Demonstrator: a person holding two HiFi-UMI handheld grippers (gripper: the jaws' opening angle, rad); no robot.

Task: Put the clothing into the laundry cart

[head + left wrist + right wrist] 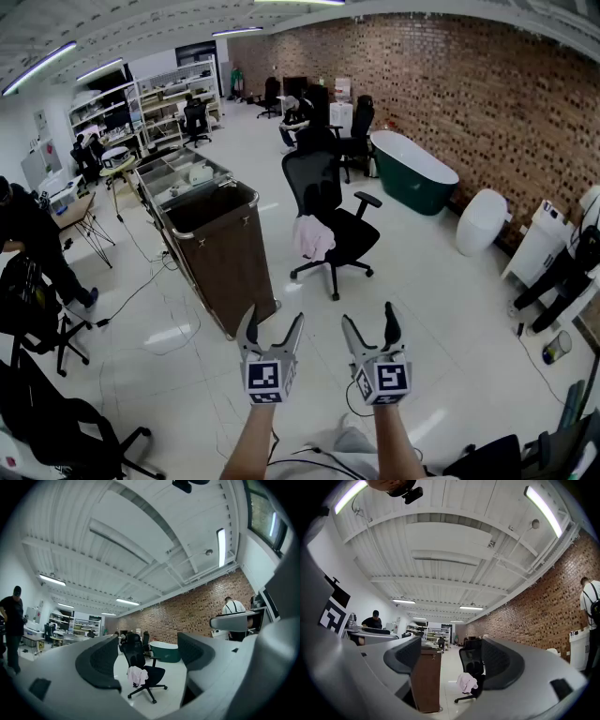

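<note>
A pale pink garment (313, 236) hangs over the seat edge of a black office chair (330, 217) in the middle of the floor. The same garment (137, 675) shows between the left jaws, and the garment (467, 682) also shows in the right gripper view. A brown laundry cart (217, 246) with a dark open top stands left of the chair; the cart (426, 679) also appears in the right gripper view. My left gripper (270, 332) and right gripper (367, 327) are side by side low in the head view, both open and empty, well short of the chair.
A dark green bathtub (413, 171) and a white toilet (481, 221) stand by the brick wall at right. More office chairs (356, 131) sit behind. A person in black (33, 244) stands at left by desks. Cables lie on the white floor.
</note>
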